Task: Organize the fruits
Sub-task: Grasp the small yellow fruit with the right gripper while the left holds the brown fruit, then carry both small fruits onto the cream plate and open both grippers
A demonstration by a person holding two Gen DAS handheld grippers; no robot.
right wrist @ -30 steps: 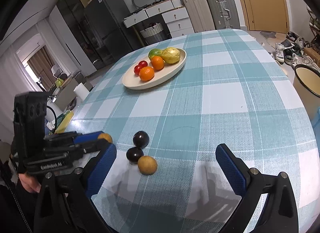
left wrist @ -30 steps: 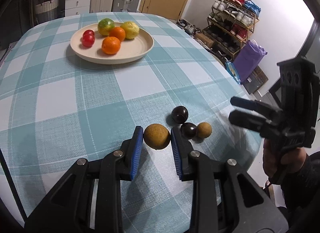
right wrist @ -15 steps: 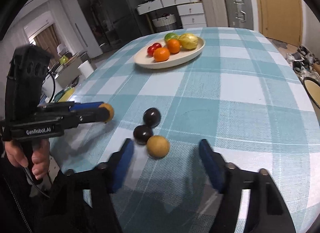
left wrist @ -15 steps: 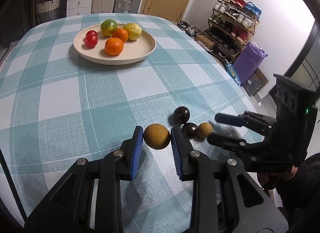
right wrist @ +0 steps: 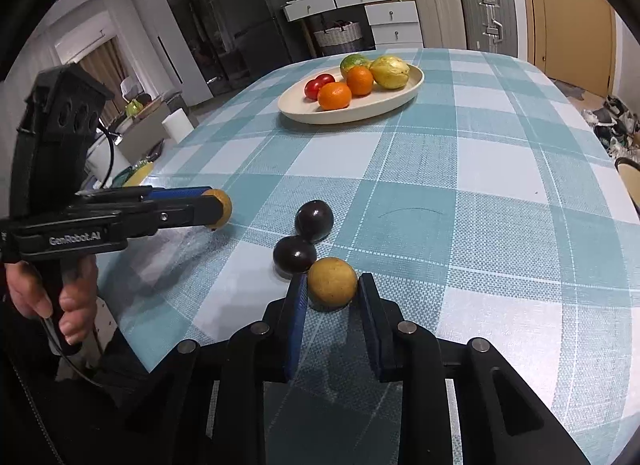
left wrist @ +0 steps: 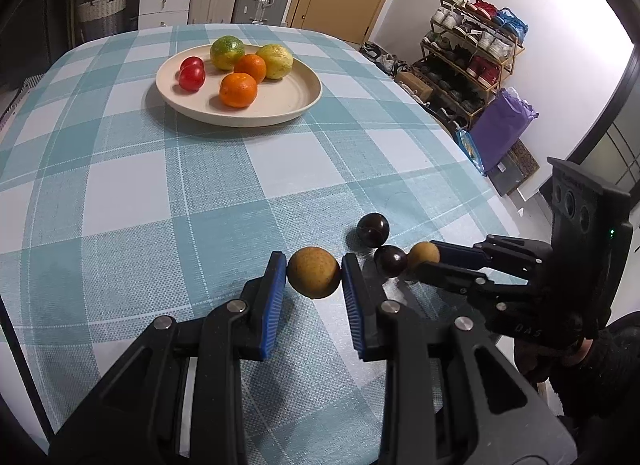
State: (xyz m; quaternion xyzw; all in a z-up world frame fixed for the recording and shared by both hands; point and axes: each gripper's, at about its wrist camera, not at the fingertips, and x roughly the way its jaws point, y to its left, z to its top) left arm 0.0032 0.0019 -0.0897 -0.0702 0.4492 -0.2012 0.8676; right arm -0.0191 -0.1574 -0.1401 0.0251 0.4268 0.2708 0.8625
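My right gripper (right wrist: 333, 291) came down, its jaws closing on a brown fruit (right wrist: 332, 282).
My left gripper (left wrist: 314, 279) holds another brown fruit (left wrist: 313, 272) near the desk (left wrist: 120, 193) edge.

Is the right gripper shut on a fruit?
Yes. The right gripper is shut on a tan fruit, both pads against its sides.

Woven cloth, matt plastic and fruit skins in front of you

Your teal-and-white checked cloth (right wrist: 460, 169) on the counter looks coarsely woven and matt. The two dark round plums (right wrist: 314, 220) shine glossy; the tan round fruit (right wrist: 332, 282) is dull and speckled. Your black plastic hand-held gripper (right wrist: 333, 305) is matt, with ribbed blue pads (left wrist: 274, 297) and shiny metal rivets (right wrist: 405, 327). The cream round plate (left wrist: 296, 93) looks smooth.
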